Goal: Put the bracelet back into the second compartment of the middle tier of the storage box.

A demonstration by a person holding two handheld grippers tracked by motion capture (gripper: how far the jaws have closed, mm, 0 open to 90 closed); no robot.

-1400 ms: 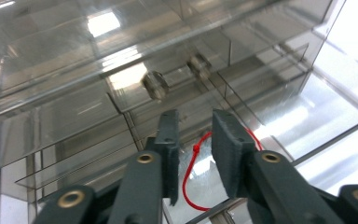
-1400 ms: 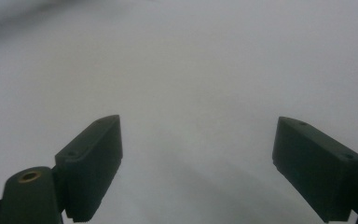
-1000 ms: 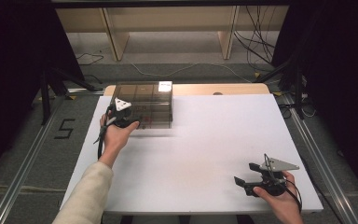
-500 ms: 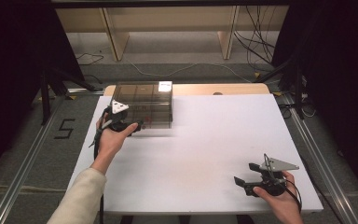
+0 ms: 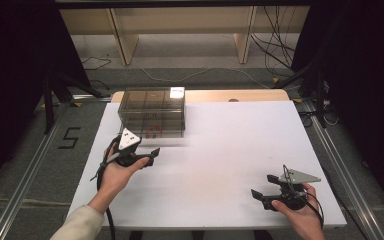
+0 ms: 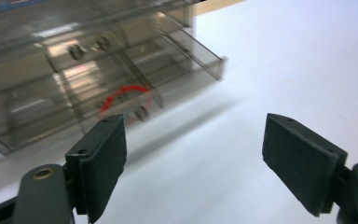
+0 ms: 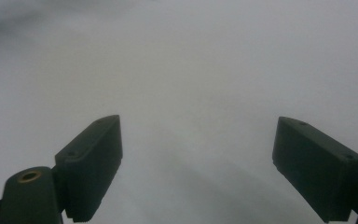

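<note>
The left gripper (image 5: 152, 154) has just been opening; its jaws stand wide apart with nothing between them, clear of the smoky transparent plastic drawer cabinet (image 5: 152, 112) just beyond it. That box sits near the desk's (image 5: 240, 150) far left corner, its long side running along the far edge, its drawer fronts facing the near edge. A red ring (image 6: 123, 99) lies inside. The right gripper (image 5: 266, 189), by the near right corner, gapes wide and empty over bare white top.

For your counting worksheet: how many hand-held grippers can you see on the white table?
2. The left gripper is open in front of the smoky clear plastic drawer box; the right gripper is open near the white table's front right corner.
</note>
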